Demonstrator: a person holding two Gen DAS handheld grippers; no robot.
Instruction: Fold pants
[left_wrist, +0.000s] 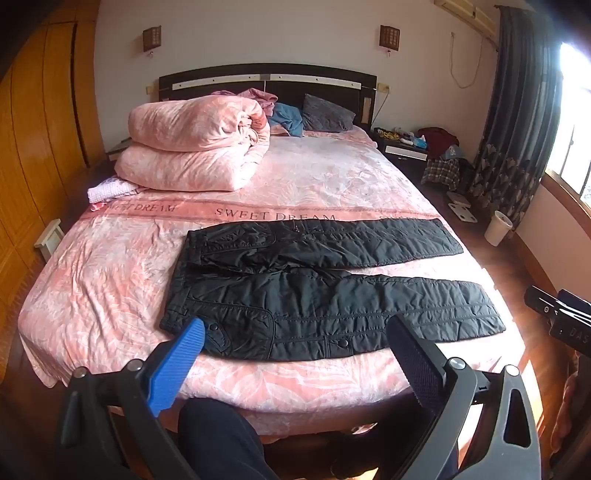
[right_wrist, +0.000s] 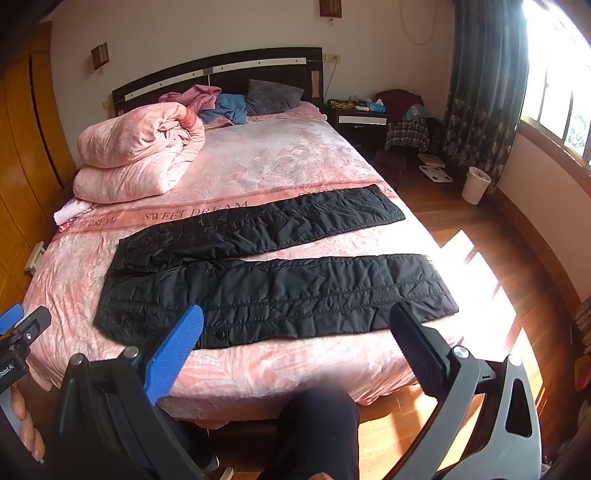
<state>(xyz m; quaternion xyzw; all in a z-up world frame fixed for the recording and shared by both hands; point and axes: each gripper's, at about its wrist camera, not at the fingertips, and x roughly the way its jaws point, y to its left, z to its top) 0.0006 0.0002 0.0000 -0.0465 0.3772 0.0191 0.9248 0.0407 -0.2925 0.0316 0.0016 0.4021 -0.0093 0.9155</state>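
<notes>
Black quilted pants (left_wrist: 314, 288) lie flat on the pink bed (left_wrist: 314, 177), waistband to the left, both legs spread apart and pointing right. They also show in the right wrist view (right_wrist: 266, 280). My left gripper (left_wrist: 295, 332) is open and empty, held above the bed's near edge in front of the waistband and near leg. My right gripper (right_wrist: 295, 325) is open and empty, held above the near edge in front of the near leg. Each gripper has one blue finger (left_wrist: 177, 365) and one black finger (left_wrist: 413, 358).
A folded pink duvet (left_wrist: 195, 147) sits at the bed's far left, with loose clothes and a grey pillow (left_wrist: 327, 114) by the headboard. A nightstand (left_wrist: 402, 144), clothes pile and white bin (left_wrist: 498, 228) stand right of the bed. My knee (left_wrist: 218, 435) is below the bed's edge.
</notes>
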